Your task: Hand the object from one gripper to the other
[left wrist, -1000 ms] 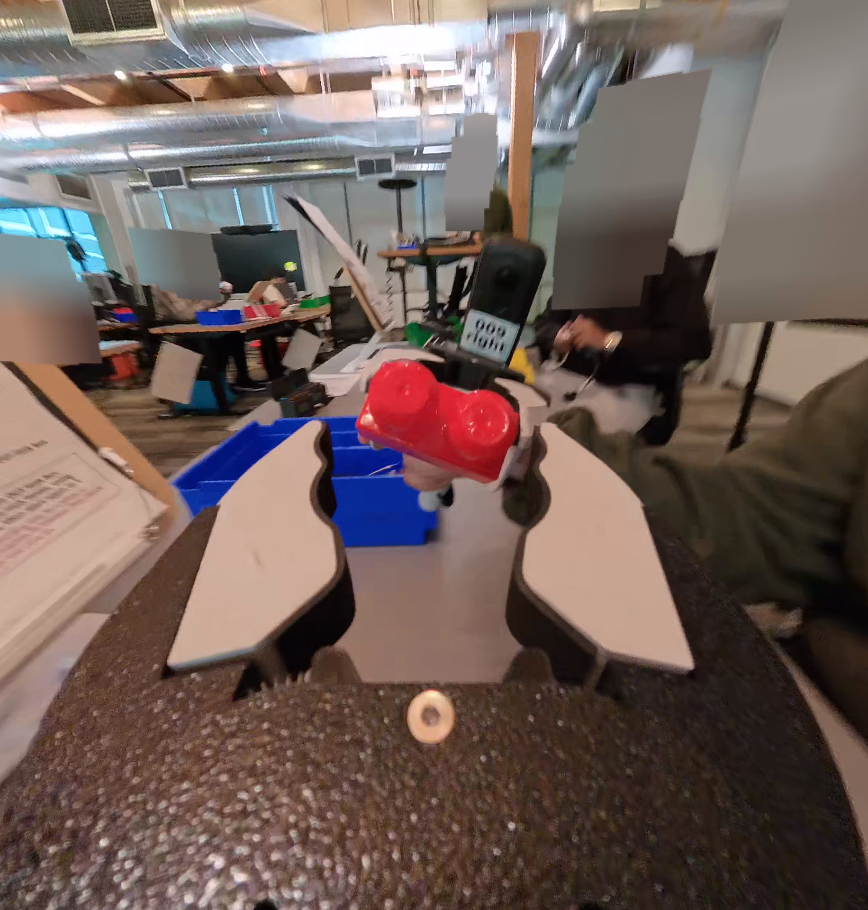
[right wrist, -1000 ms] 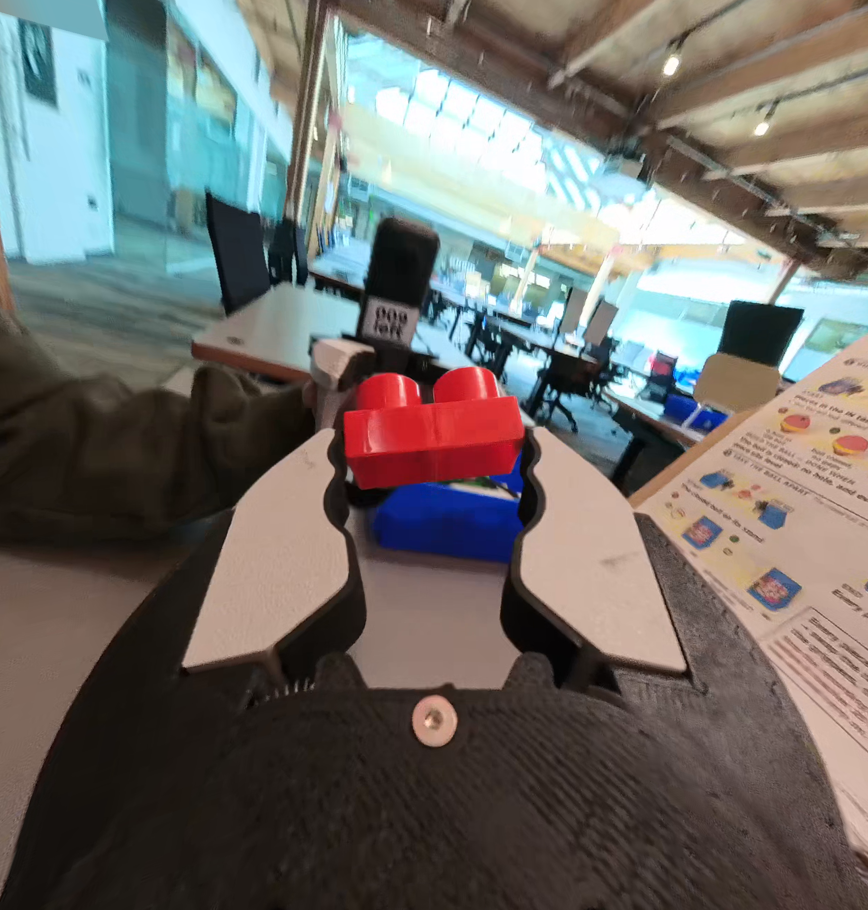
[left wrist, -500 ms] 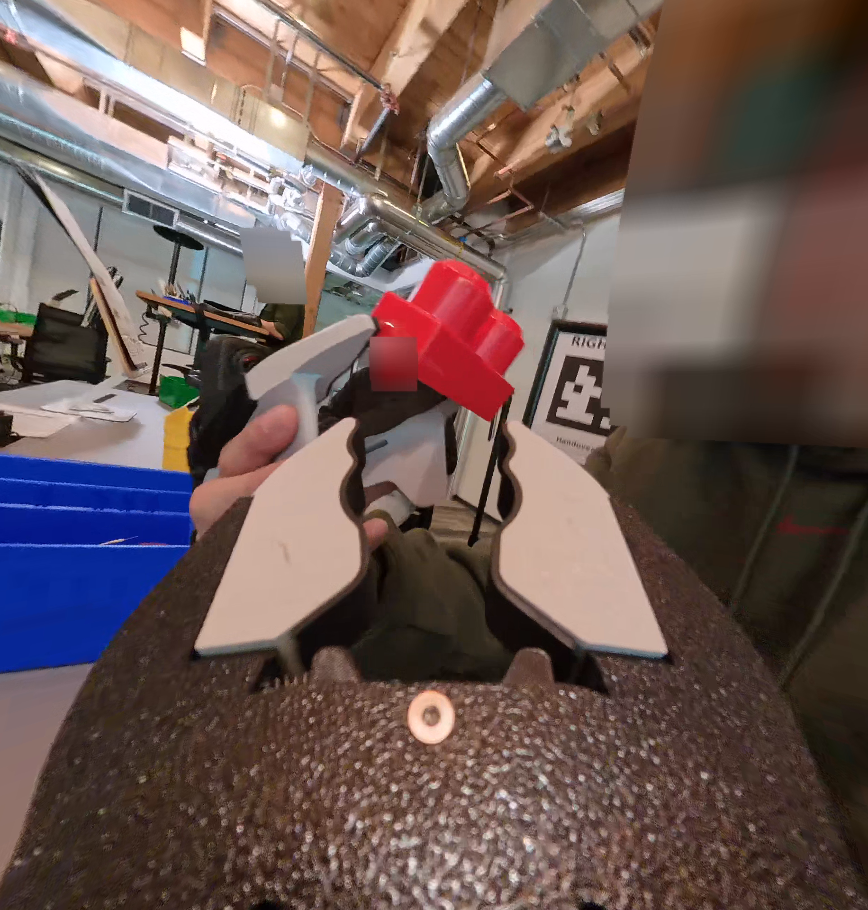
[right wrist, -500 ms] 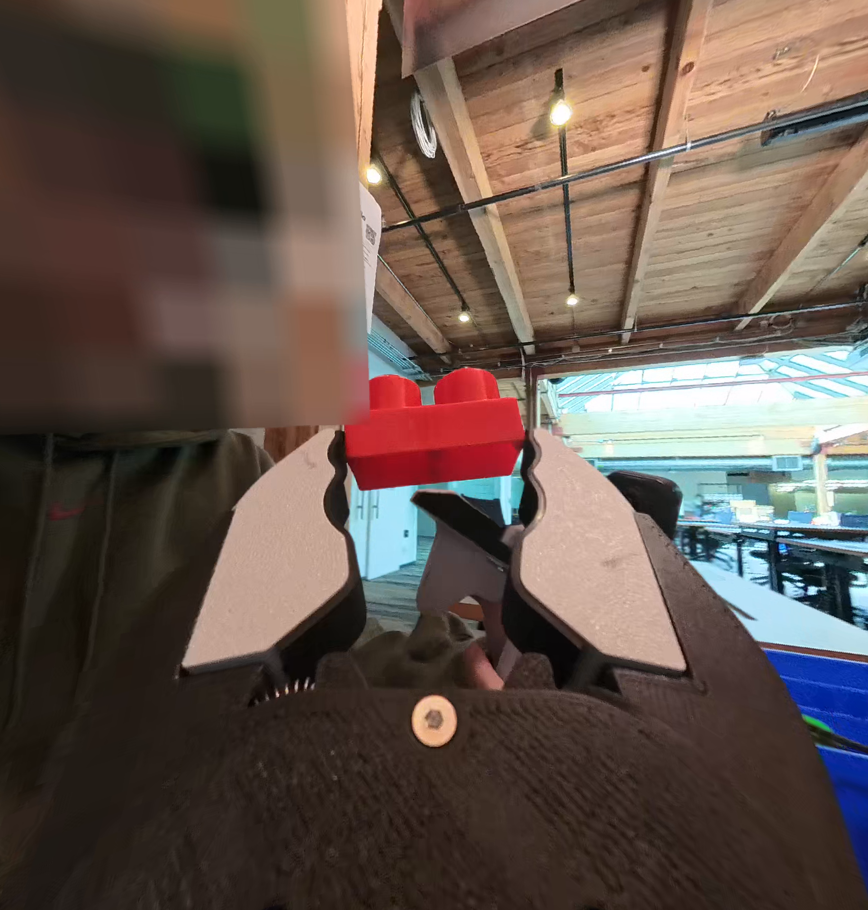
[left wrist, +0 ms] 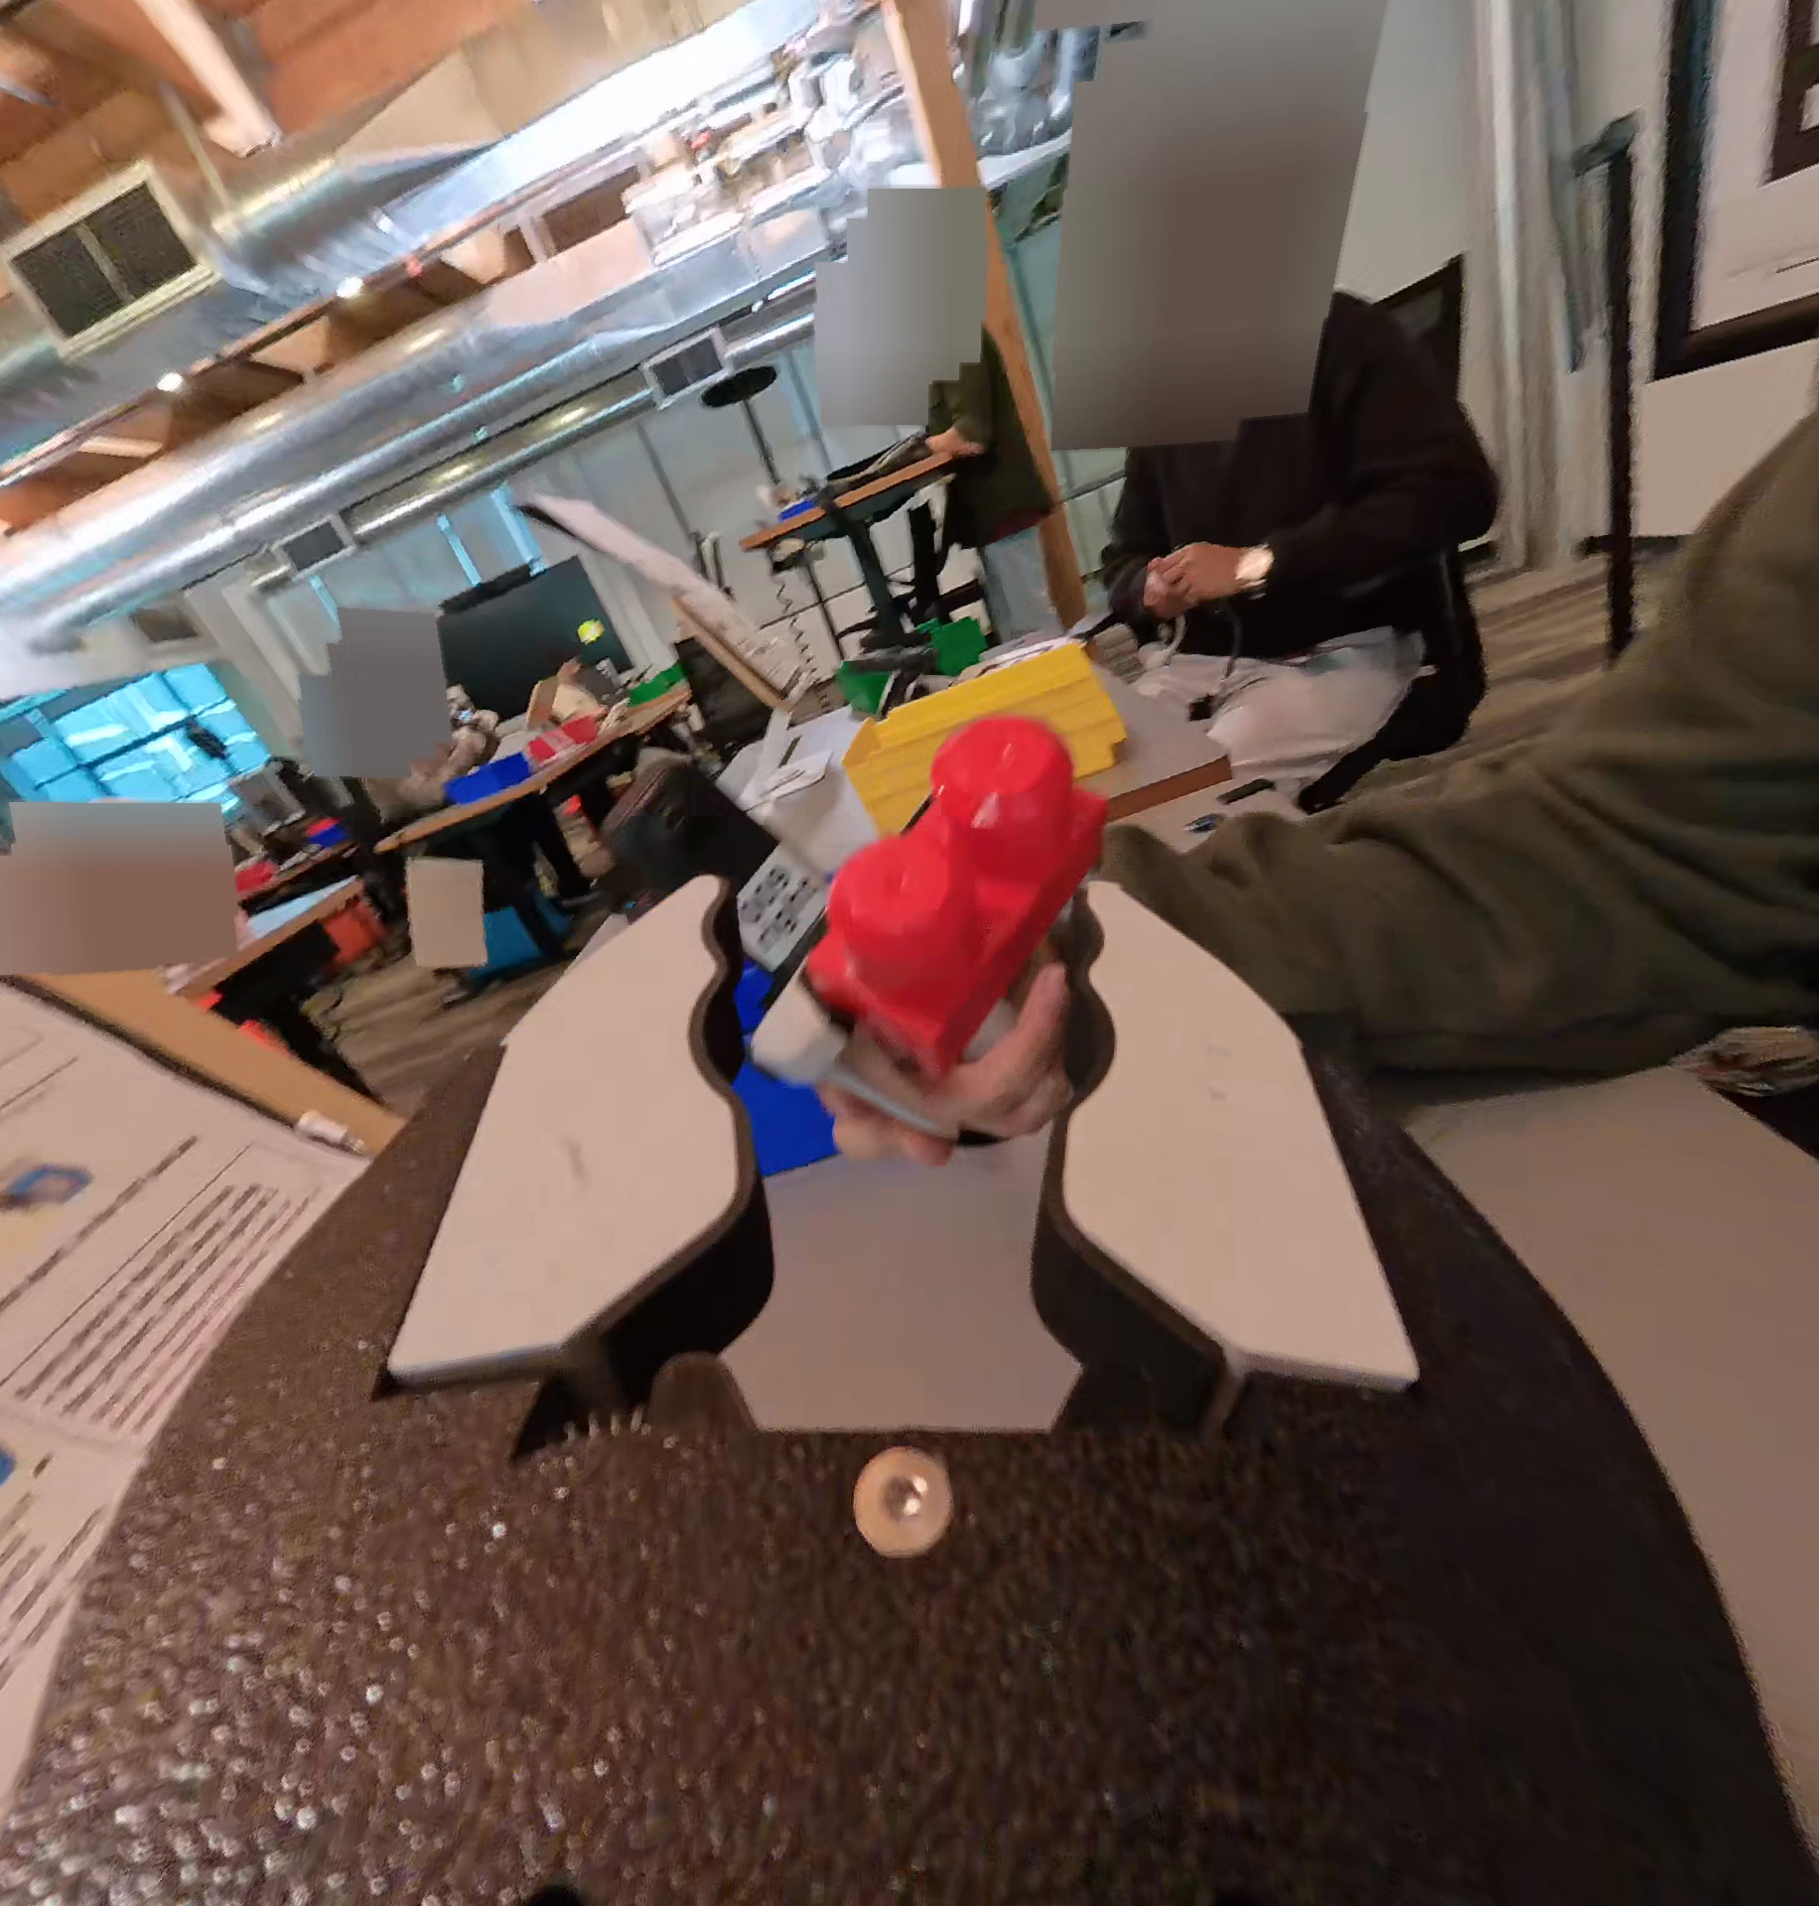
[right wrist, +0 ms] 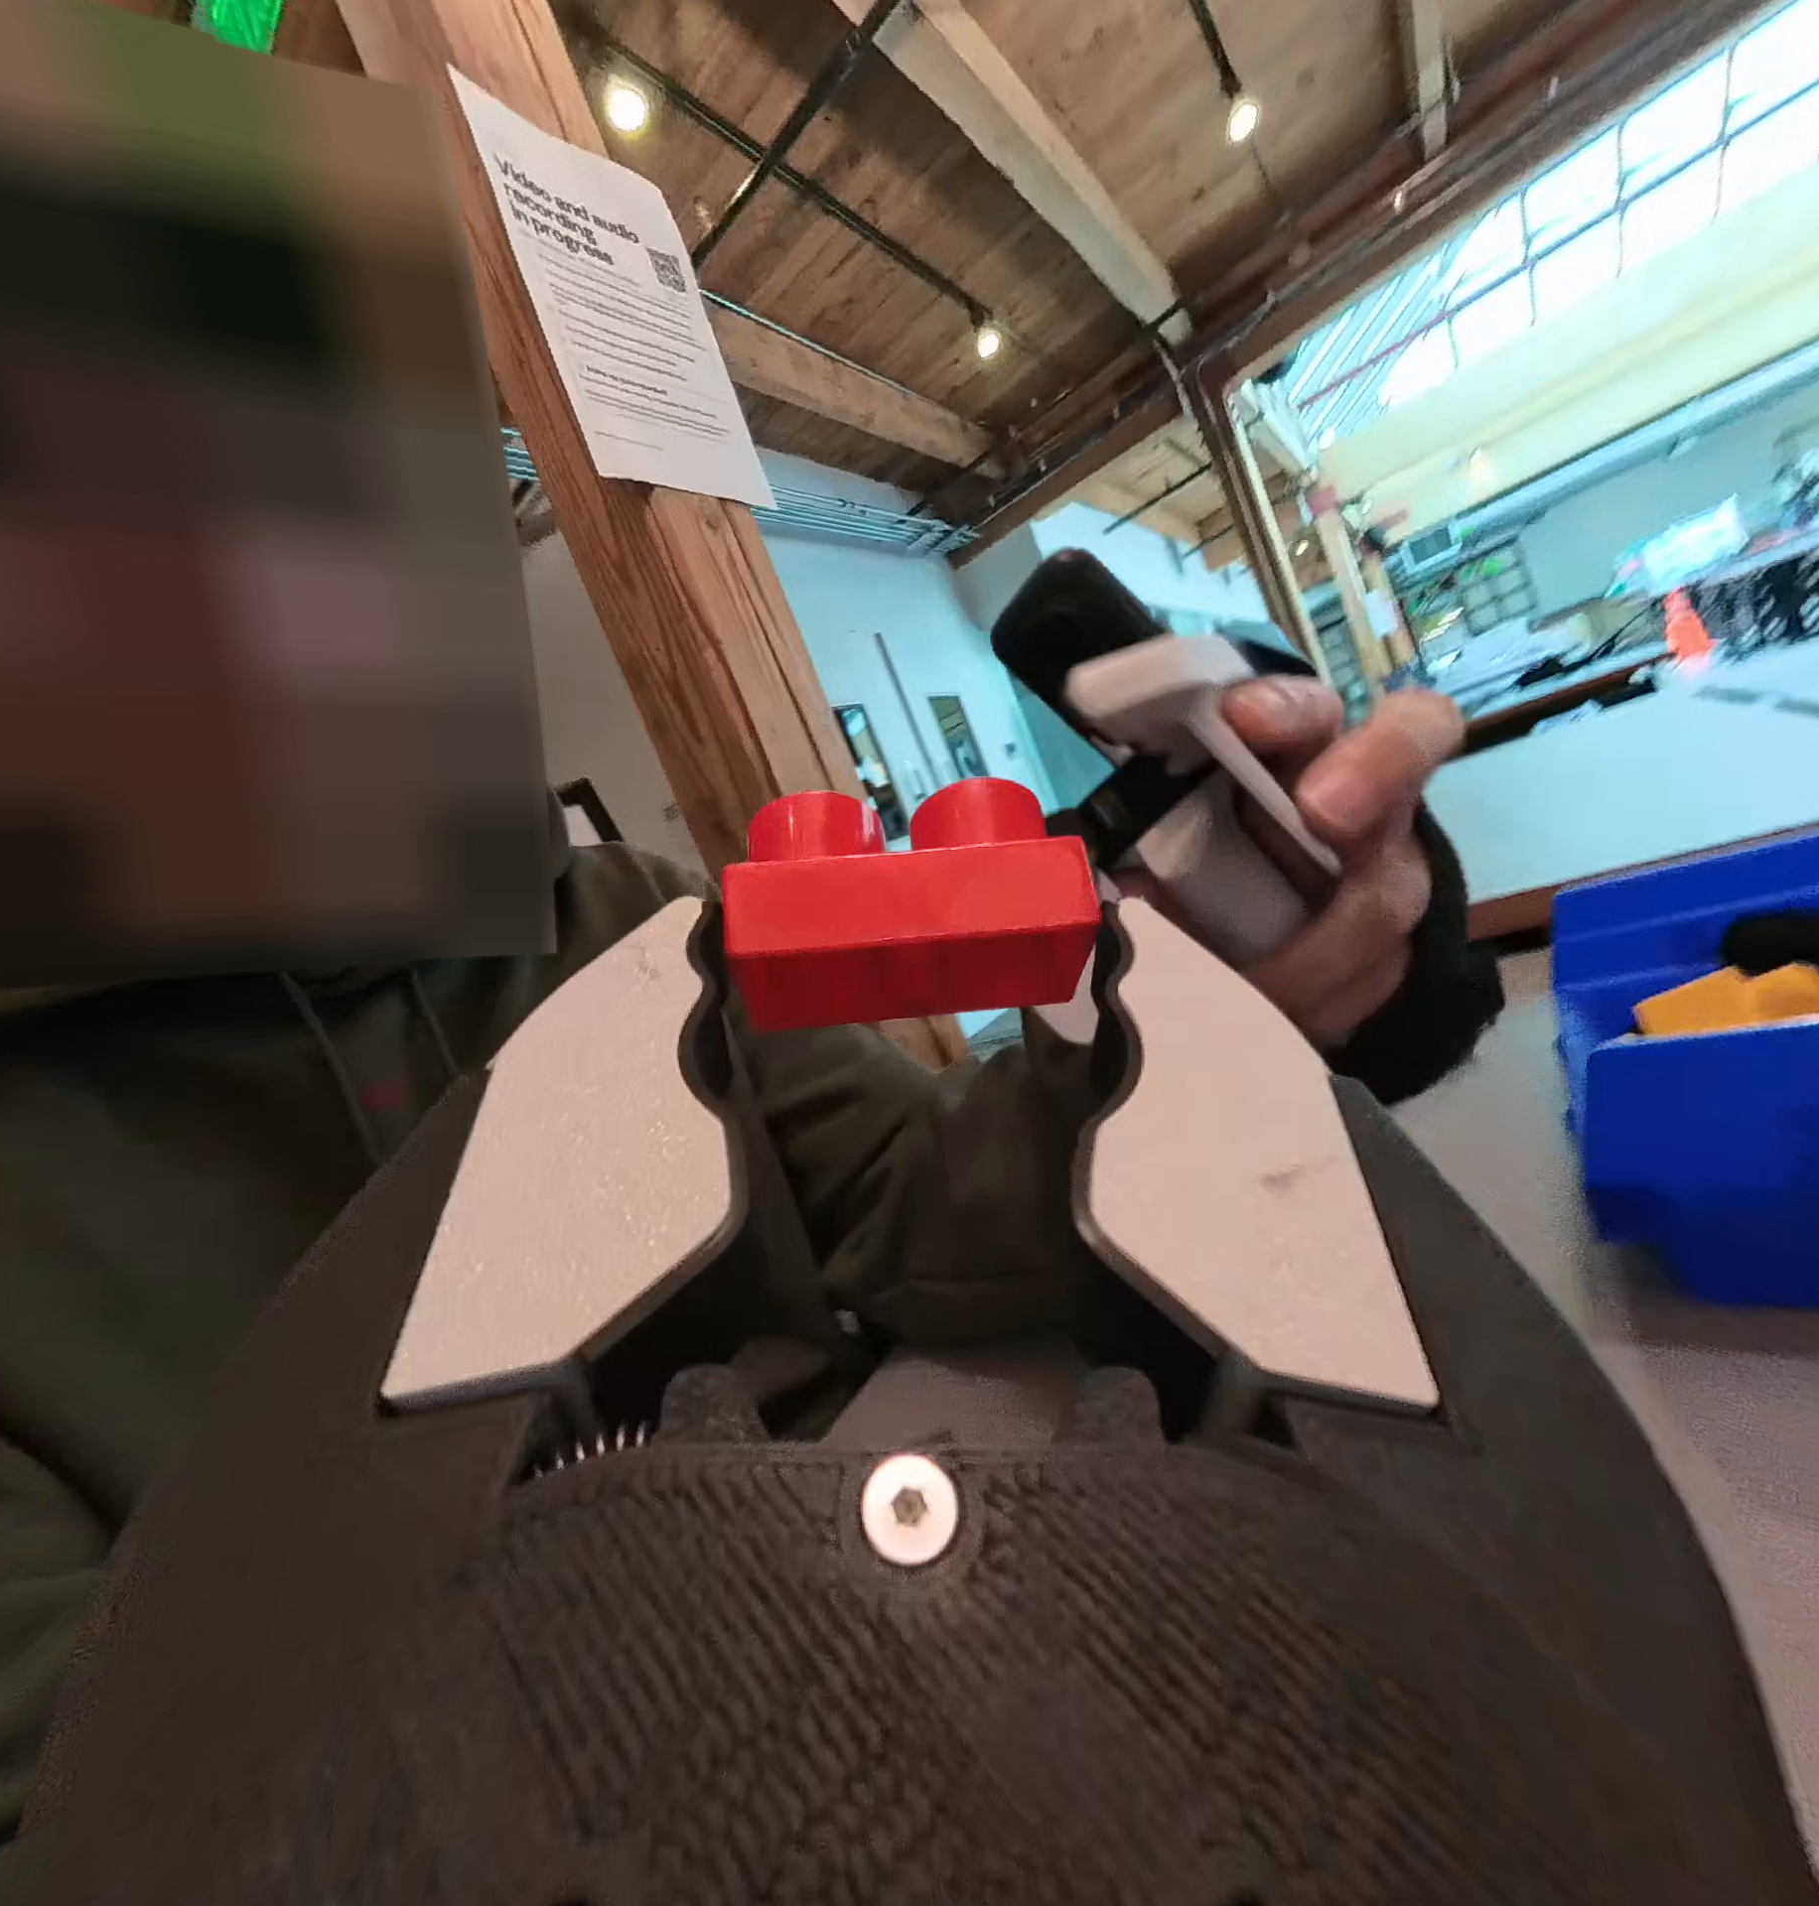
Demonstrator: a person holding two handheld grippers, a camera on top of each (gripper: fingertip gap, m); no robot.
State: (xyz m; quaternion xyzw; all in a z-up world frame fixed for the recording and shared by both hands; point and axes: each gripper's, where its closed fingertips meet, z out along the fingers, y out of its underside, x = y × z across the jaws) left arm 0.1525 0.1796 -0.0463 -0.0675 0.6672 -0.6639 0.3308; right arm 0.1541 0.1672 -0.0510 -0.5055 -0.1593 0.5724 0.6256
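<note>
- Right tool [right wrist: 911,933] has the red brick [right wrist: 905,928] pinched between its fingertips, studs up, jaws only as wide as the brick.
- Left tool [left wrist: 900,970] is spread wide with nothing in it; the brick [left wrist: 957,897] floats just past its tips, no contact I can make out.
- Blue bin [right wrist: 1710,1083] with a yellow piece sits on the grey desk [right wrist: 1658,1444] off to the right.
- Yellow bin [left wrist: 988,722] on a desk further back, printed sheets [left wrist: 80,1238] at left.
</note>
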